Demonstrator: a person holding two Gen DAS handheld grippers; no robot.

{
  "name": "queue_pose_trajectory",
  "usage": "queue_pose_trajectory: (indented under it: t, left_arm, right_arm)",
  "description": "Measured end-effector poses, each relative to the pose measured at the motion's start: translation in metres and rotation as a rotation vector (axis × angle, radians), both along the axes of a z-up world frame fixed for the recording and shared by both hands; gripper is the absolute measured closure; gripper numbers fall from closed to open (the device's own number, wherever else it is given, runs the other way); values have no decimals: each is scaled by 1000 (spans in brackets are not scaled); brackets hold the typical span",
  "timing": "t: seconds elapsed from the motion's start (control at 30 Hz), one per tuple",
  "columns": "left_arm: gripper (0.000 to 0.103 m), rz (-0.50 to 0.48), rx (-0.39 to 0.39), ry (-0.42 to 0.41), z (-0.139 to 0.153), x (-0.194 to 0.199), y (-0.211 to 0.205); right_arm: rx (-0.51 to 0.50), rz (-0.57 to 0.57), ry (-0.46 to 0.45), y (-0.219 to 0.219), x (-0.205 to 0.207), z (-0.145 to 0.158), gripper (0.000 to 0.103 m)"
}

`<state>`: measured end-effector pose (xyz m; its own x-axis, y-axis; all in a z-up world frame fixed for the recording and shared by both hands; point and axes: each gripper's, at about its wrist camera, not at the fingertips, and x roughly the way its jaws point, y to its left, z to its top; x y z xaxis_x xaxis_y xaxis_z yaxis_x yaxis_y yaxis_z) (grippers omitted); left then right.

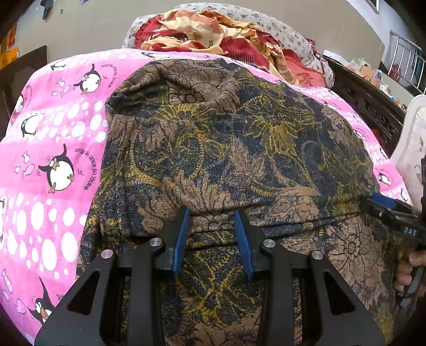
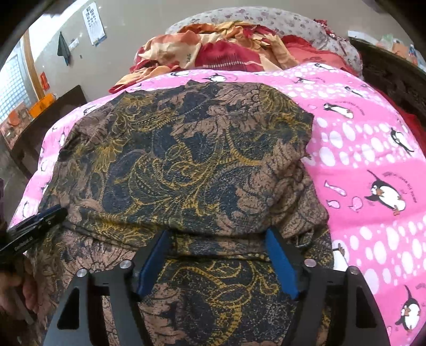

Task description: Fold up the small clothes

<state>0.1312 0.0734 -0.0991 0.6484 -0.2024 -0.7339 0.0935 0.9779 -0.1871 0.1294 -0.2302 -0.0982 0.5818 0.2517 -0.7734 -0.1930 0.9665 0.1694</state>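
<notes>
Both tongs stand open over the cloth: left gripper [image 1: 212, 213] with its blue pads moderately parted, right gripper [image 2: 218, 234] spread wider. Each hovers at the near fold edge of the garment [image 1: 226, 149], brown with navy and mustard floral print, lying doubled over on the pink penguin bedsheet [image 1: 53, 138].

Near part of brown patterned garment [image 1: 213, 149] cut off by bottom edge in both views; its folded-under layers hidden. Pink penguin sheet [image 1: 53, 138] covered by garment across middle. Right gripper [image 1: 383, 205] cut by frame edge in left view, left gripper [image 2: 40, 217] likewise in right view. Wall poster [image 2: 95, 22] print too small to read
</notes>
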Motion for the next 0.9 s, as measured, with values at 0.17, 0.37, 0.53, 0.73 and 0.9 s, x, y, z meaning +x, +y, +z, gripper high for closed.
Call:
queue_pose_trajectory:
  t: [0.17,0.37,0.53,0.73,0.9]
  left_arm:
    - [69,0,-1,0,0,0,-1]
    - [69,0,-6,-1,0,-1,0]
    - [69,-1,-8,-2,0,0,0]
    - [68,-1,-11,-1,0,1,2]
    - [39,-65,-37,-2,2,0,-4]
  right_arm:
    - [-104,31,5,20,1,-3,9]
    - [-92,32,2,16,0,-4,7]
    - [-3,28,0,4,0,-3,6]
    - [15,29,1,3,1,-3,6]
    - [25,37,7,4,2,-4,2]
